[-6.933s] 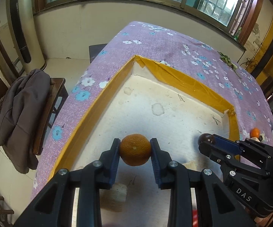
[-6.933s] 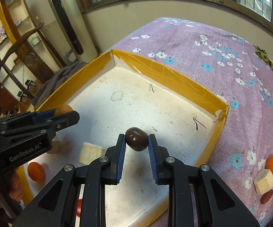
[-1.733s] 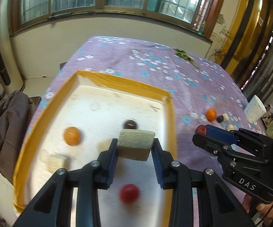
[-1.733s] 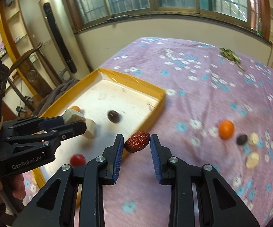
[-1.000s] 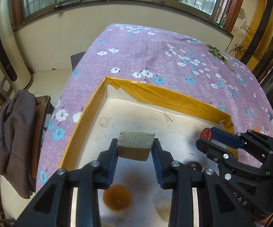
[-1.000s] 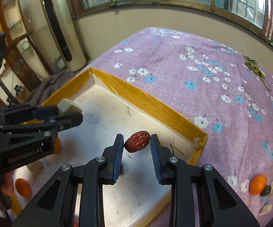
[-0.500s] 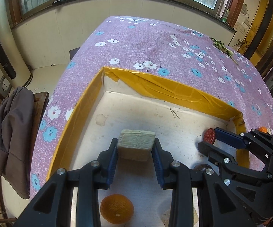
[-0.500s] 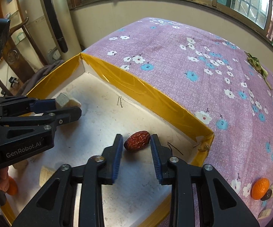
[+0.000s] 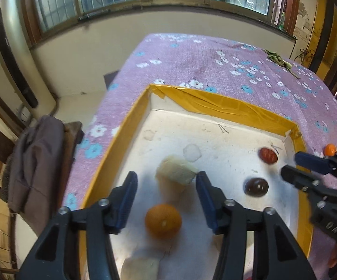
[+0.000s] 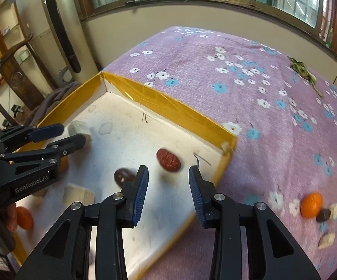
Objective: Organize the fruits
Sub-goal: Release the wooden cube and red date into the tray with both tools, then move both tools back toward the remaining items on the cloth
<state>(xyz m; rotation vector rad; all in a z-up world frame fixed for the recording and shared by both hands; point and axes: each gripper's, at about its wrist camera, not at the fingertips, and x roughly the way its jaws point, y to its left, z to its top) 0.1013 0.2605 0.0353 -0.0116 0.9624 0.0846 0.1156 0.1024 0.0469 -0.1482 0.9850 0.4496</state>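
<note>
My left gripper (image 9: 166,187) hangs over the yellow-rimmed tray (image 9: 226,107), its jaws opening. A pale cube of fruit (image 9: 176,171) lies free on the white floor just ahead of them, blurred. An orange (image 9: 163,221) sits below the jaws. My right gripper (image 10: 168,183) stands open over the tray's near right corner. The red date (image 10: 168,159) lies loose on the floor ahead of its fingers. A dark brown fruit (image 10: 123,176) rests beside the left finger. In the right wrist view the left gripper (image 10: 74,131) is at the left, by the pale cube (image 10: 78,127).
On the purple flowered cloth (image 10: 250,74) right of the tray lie an orange (image 10: 311,204), a dark piece (image 10: 323,215) and pale slices (image 10: 328,240). The tray also holds another pale chunk (image 10: 78,196) and a small orange fruit (image 10: 23,217). A chair with a coat (image 9: 37,158) stands left of the table.
Both grippers have opened. The pale cube left the left jaws and the red date left the right jaws; both now lie on the tray floor.
</note>
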